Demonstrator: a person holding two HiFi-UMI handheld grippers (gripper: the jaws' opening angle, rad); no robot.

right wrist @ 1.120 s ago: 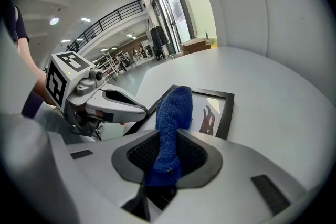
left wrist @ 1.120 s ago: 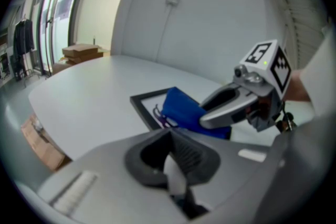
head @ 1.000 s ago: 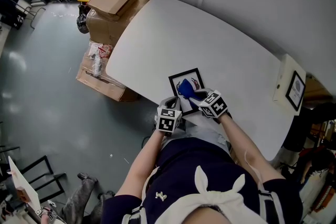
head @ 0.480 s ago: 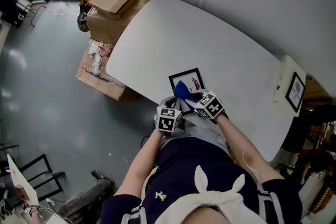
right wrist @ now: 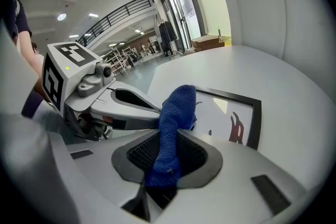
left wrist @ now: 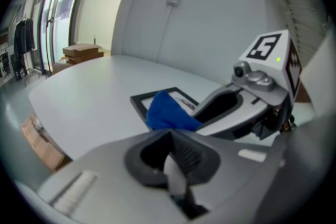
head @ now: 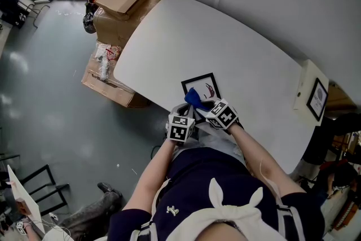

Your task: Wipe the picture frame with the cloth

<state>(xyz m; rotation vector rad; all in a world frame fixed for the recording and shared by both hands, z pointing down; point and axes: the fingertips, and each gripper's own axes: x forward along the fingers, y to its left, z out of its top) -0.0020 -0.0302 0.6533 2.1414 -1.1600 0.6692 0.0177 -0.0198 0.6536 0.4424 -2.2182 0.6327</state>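
While it lies flat on the white rounded worktop point(head: 186, 36), close to the edge nearest the person, the black-rimmed rectangular picture frame point(head: 210, 83) shows a white sheet with a red and dark drawing. Over its near left part sits the dark blue terry cloth point(head: 193, 97). The lower end of this cloth is clamped between the jaws of the right claw point(right wrist: 168, 160), and the free end stands up and folds forward above the picture. Whether the cloth really presses on the picture, I cannot tell.

Just beside it on the left is the left claw point(head: 185, 111), at the near edge of the worktop. Its jaws are closed together and empty, and it points toward the frame and the cloth. The two claws are very near each other, almost side by side.

Farther out, brown cardboard boxes point(head: 115, 3) are stacked on the grey floor point(head: 51, 93) beside the far left end of the worktop. At the right, well apart from the frame, a small dark-framed picture point(head: 317, 96) stands on a pale support.
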